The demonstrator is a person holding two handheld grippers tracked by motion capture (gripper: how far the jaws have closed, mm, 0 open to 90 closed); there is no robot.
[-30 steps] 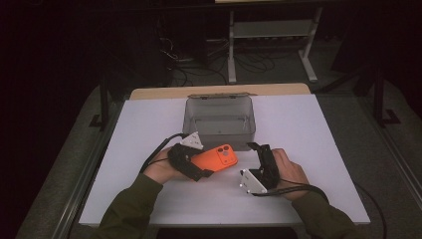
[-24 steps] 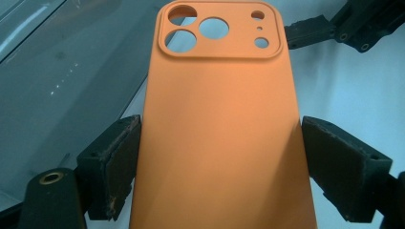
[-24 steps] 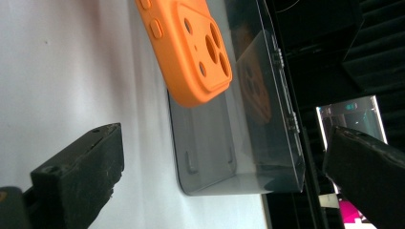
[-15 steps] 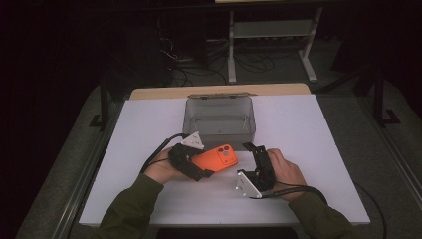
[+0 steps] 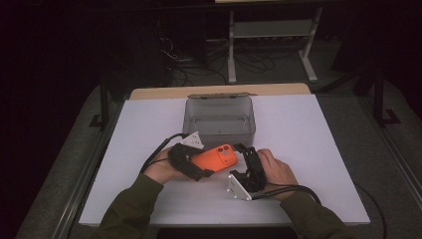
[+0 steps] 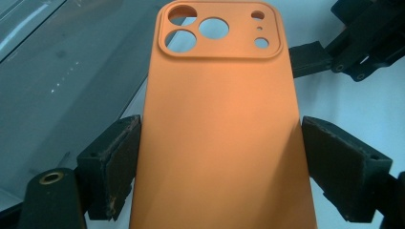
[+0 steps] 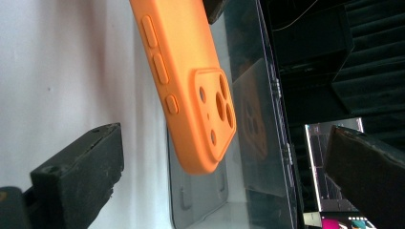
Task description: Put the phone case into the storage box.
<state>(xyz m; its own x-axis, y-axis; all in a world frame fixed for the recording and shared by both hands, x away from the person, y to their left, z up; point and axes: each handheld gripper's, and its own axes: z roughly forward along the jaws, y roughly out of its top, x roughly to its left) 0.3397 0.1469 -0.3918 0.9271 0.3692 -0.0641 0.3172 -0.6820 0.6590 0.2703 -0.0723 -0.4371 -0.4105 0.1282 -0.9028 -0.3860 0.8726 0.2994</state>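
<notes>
An orange phone case [image 5: 215, 157] hangs just above the white table [image 5: 323, 149], in front of a clear grey box [image 5: 219, 98]. My left gripper [image 5: 200, 165] is shut on it; in the left gripper view both pads press the long sides of the orange phone case [image 6: 219, 143], and its camera cut-outs point away. My right gripper [image 5: 244, 158] stands open at the case's camera end. In the right gripper view the orange phone case [image 7: 186, 95] reaches in between the two wide-set jaws of my right gripper [image 7: 222, 176] and touches neither.
The clear grey box [image 6: 71, 71] sits open and looks empty just behind the case. Cables trail from both grippers over the table. A metal shelf frame [image 5: 268, 30] stands on the dark floor beyond the table's far edge.
The right gripper has edged left, closer to the case's camera end. The left gripper and the case have kept still.
</notes>
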